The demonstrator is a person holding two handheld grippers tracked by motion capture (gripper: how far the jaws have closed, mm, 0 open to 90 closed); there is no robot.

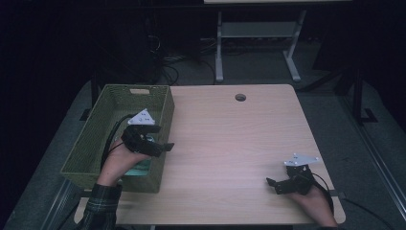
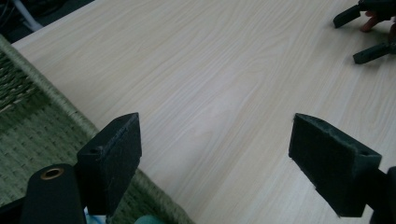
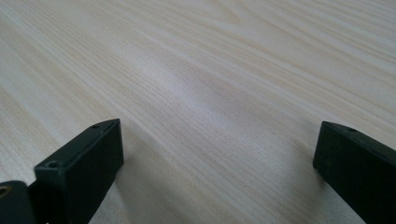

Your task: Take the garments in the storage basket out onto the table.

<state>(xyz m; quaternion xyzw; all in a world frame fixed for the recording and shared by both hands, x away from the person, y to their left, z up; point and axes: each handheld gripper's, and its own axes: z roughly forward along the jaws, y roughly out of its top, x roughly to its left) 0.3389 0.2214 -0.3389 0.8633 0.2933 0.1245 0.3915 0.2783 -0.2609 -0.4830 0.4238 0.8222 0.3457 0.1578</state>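
The green woven basket (image 1: 103,139) sits on the left part of the tabletop (image 1: 230,143), its long side running away from the person. Inside it, at the near end, a pale teal thing (image 1: 142,167) lies partly hidden under the left hand (image 1: 122,160); what it is cannot be told. The left claw (image 1: 160,143) hangs over the basket's right wall, jaws wide apart and holding nothing, pointing out across the bare wood. The forearm in a plaid sleeve (image 1: 103,206) comes up from the near edge. The right claw (image 1: 274,184) rests low near the tabletop's near right corner, well apart from the basket, jaws spread and empty, aimed leftward. A round cable hole (image 1: 240,97) lies near the far edge. The left gripper view shows the basket's rim (image 2: 60,105) running just under its left jaw, and the right claw (image 2: 362,35) far off.
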